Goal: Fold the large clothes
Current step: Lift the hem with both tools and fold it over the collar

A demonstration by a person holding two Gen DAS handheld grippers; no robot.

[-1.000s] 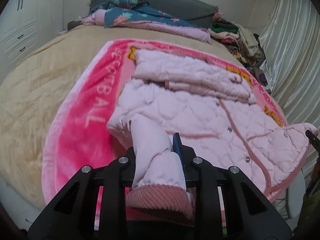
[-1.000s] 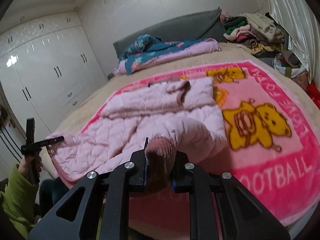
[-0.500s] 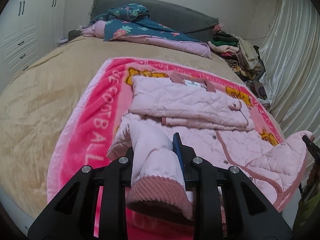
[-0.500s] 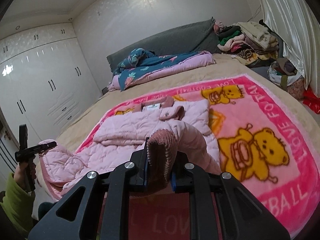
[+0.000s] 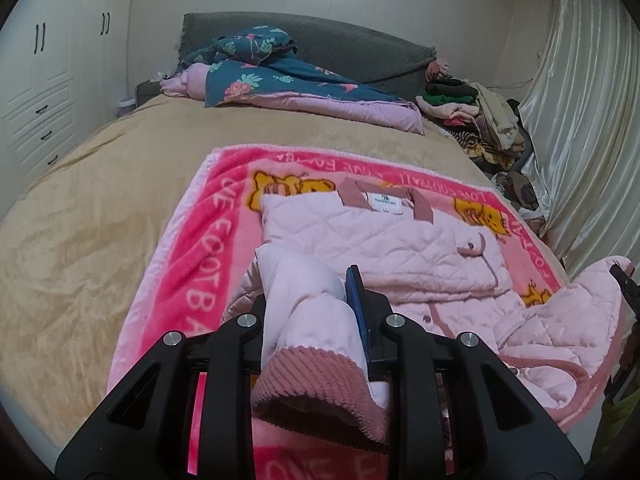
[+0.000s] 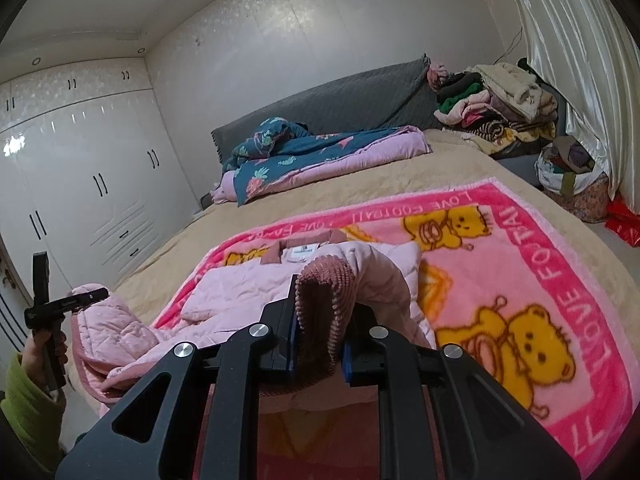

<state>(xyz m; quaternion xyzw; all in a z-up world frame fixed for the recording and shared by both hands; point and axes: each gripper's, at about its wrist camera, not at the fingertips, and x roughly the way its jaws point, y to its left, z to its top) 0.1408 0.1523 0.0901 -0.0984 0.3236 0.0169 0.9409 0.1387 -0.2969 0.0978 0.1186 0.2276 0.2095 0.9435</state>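
Note:
A pale pink quilted jacket (image 5: 384, 236) lies on a pink bear-print blanket (image 5: 188, 264), collar toward the headboard, one sleeve folded across its chest. My left gripper (image 5: 310, 320) is shut on a sleeve near its ribbed dusty-pink cuff (image 5: 316, 384) and holds it above the jacket's lower part. My right gripper (image 6: 320, 332) is shut on another ribbed cuff (image 6: 324, 300), with its sleeve arching up from the jacket (image 6: 240, 296). In the right wrist view the other gripper (image 6: 76, 304) shows at far left with jacket fabric (image 6: 100, 328) at its tip.
The blanket (image 6: 540, 292) lies on a tan bedspread (image 5: 88, 208). A floral quilt (image 5: 280, 80) lies by the grey headboard (image 5: 360, 52). A clothes pile (image 6: 496, 100) and bags (image 6: 572, 180) stand by the curtain (image 5: 592, 120). White wardrobes (image 6: 80, 184) line the far wall.
Both grippers have pulled back and tilted upward, lifting their sleeves; the jacket now sits lower and farther off in both views, and the collar and label have come into sight.

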